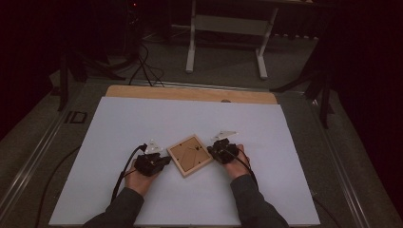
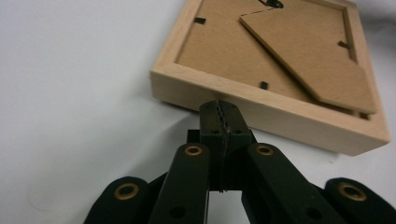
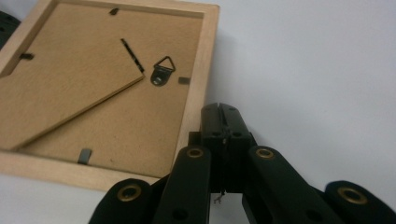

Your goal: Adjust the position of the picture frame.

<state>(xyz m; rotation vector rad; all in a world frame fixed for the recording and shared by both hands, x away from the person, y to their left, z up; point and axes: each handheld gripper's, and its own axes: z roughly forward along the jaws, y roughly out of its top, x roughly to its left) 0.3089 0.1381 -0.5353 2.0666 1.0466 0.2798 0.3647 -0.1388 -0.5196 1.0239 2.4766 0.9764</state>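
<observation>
Two hands low in the frame hold the left gripper (image 1: 164,160) and right gripper (image 1: 211,151), jaws pressed together, flanking a face-down frame (image 1: 190,155) at centre; they seem to be steadying it, and must next spread to grasp.

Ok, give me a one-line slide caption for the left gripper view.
Shut left gripper at the side of a wooden picture frame lying face down on the white table.
</observation>
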